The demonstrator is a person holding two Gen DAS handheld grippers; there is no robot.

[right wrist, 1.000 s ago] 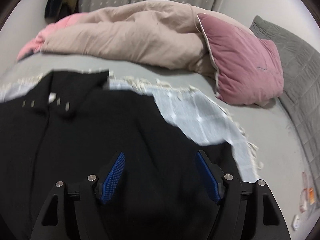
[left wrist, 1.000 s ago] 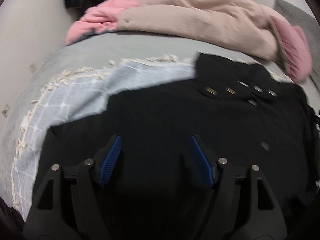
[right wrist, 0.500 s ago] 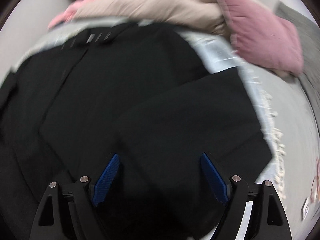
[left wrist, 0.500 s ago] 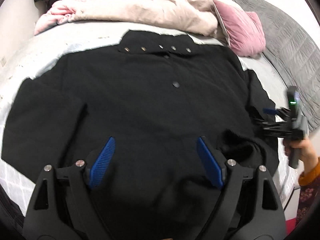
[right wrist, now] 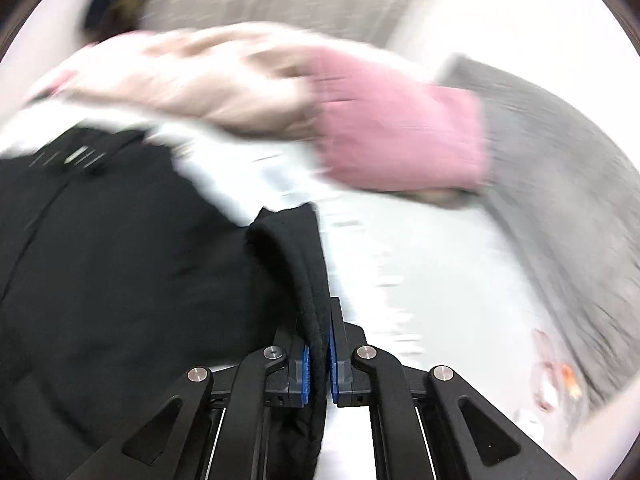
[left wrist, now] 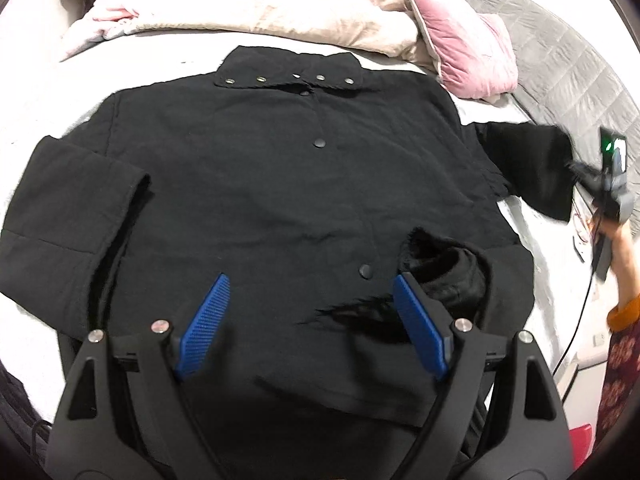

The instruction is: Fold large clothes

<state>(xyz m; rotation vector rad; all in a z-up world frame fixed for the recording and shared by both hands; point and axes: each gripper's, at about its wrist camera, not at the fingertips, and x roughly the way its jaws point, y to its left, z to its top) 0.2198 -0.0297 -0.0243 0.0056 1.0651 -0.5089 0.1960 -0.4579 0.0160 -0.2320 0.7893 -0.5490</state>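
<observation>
Left wrist view: the black coat (left wrist: 280,184) lies flat on the bed (left wrist: 532,252), collar toward 12 o'clock, hem toward 6, long axis running between them. The left gripper (left wrist: 308,320) hovers above the hem, jaws apart and empty. The sleeve (left wrist: 532,168) sticks out toward 3 o'clock.

Right wrist view (badly blurred): the right gripper (right wrist: 318,364) is clamped on the sleeve's cuff edge. To fold well, carry it across the chest flat and untwisted.
</observation>
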